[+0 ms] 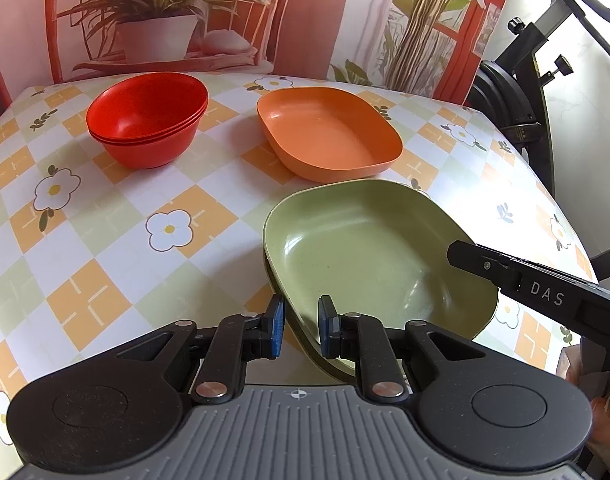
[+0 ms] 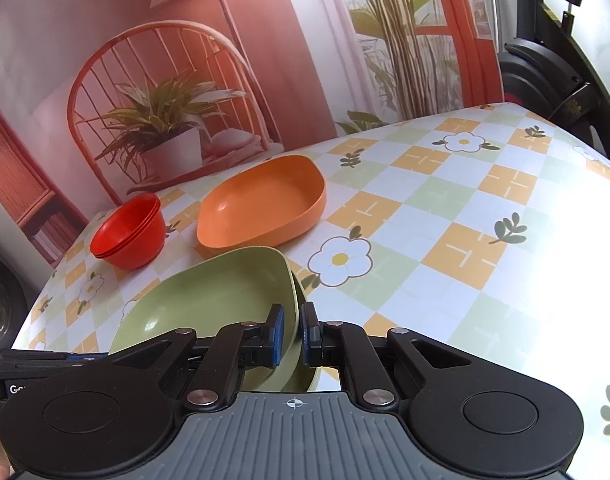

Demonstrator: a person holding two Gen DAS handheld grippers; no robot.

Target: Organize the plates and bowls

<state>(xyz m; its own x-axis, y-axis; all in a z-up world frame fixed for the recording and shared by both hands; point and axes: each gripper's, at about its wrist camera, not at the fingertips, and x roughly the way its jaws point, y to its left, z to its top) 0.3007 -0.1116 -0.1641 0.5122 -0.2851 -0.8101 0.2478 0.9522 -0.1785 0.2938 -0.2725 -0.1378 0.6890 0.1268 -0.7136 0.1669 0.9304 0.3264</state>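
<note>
The green plates (image 1: 369,248), stacked at the near edge of the bench (image 1: 105,240), are pinched at the rim by the left hand-held gripper (image 1: 301,326) and the right hand-held gripper (image 2: 292,334).

1. Left wrist cam: sits behind the left gripper (image 1: 299,326), low over the near table (image 1: 105,240) edge, facing the back wall. Green plates (image 1: 365,248) very close; right gripper (image 1: 545,292) enters from the right edge.
2. Right wrist cam: behind the right gripper (image 2: 292,334), also low, angled left across the table (image 2: 465,208). Green plates (image 2: 225,292) right at the lens.
3. Shared: green plates, orange plate (image 1: 329,132) (image 2: 261,204), red bowls (image 1: 147,118) (image 2: 127,236), tablecloth, plant backdrop (image 1: 157,8) (image 2: 165,120).
</note>
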